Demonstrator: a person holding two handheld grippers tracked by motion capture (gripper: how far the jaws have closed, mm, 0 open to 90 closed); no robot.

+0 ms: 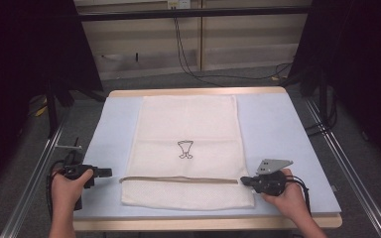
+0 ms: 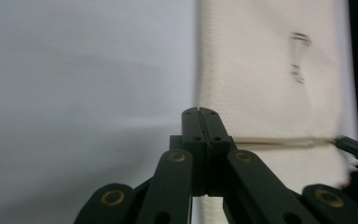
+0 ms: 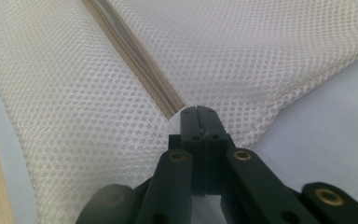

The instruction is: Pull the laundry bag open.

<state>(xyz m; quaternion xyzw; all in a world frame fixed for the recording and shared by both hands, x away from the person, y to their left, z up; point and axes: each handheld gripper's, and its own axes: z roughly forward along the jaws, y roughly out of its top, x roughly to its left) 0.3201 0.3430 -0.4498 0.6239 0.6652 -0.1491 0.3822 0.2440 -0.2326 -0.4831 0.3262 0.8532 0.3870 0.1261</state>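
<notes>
Mesh bag [image 1: 186,148] flanked by closed hand-held grippers; bare table [image 1: 278,129] right.

Place: a recording lab or test room.
Counter [image 1: 278,124]: light blue top, standing alone on grey carpet.
Around the counter: metal rails [image 1: 34,173], black curtains [image 1: 25,44], loose cables [image 1: 188,64] behind it.

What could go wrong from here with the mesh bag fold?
1. Right tongs are shut at the mesh bag's zipper end, right at its edge; a grip there could slip off.
2. Left tongs are shut beside the bag's left edge; whether they hold fabric is unclear, so a lift might raise only one side and skew the fold.
</notes>
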